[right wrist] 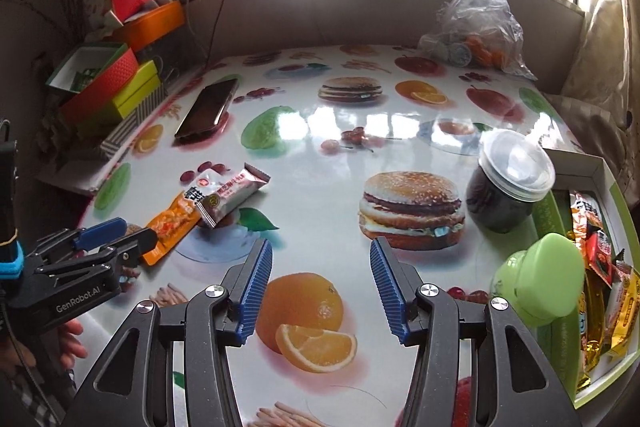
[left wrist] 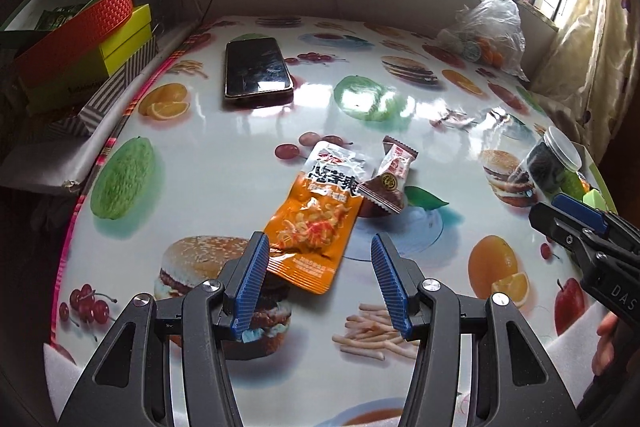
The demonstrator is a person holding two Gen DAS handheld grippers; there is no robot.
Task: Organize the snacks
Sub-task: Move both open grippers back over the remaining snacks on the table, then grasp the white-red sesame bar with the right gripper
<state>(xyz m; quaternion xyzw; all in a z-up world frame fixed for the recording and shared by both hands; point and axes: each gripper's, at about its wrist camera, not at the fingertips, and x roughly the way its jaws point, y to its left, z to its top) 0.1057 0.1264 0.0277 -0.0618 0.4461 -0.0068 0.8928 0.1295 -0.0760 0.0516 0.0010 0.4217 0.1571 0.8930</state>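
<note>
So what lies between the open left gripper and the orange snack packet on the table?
Nothing. In the left wrist view the left gripper hangs open just short of the orange snack packet, with only the printed tablecloth showing between them.

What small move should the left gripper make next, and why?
Probably ease forward and down until the jaws straddle the orange packet, then close. The left gripper is open and empty, with the packet's near end just ahead, flat on the table. The candy overlaps its far corner, so a near-end grip looks cleaner.
</note>
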